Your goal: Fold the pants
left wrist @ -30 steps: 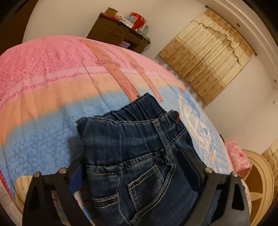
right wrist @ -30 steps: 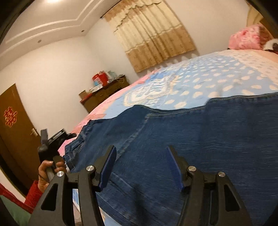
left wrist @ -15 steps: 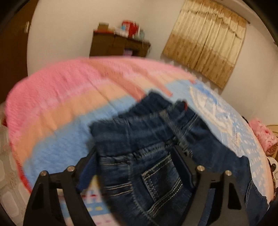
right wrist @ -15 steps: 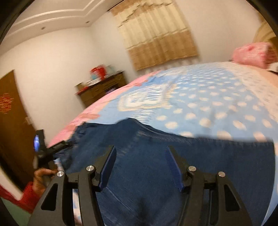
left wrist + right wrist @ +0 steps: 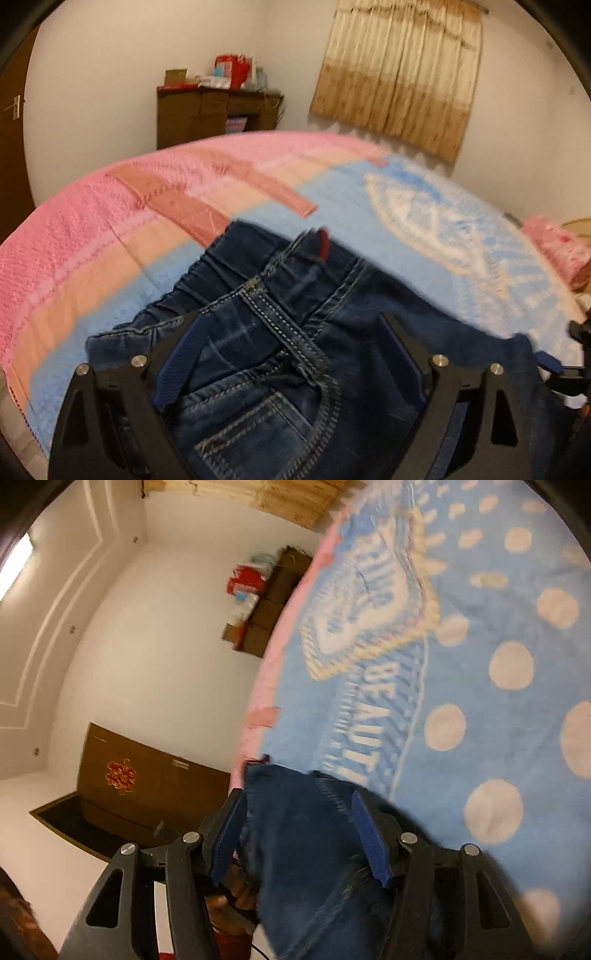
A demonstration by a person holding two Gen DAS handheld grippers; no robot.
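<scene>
One pair of dark denim pants (image 5: 280, 354) lies on the bed (image 5: 110, 236), waistband toward the pink end of the cover, legs running off toward the pillow (image 5: 554, 247). The cloth is deep indigo with pale contrast stitching, a gathered elastic waist, a belt loop, a stitched back pocket and a small red tab at the waistband. It looks partly doubled over near the top, so the fold seems under way rather than finished.

The left gripper (image 5: 295, 350) straddles the waistband region, its jaws opening wide with denim lying between them but no pad visibly pressing; this reads as a release or a re-grip. The right gripper (image 5: 299, 834) has a lifted bunch of denim between its jaws, which stand part apart; the picture is too blurred to say whether the pads press on it. Probably that end is being carried over for the fold. Beyond stand a wooden cabinet (image 5: 207, 114) and a curtain (image 5: 399, 74).
</scene>
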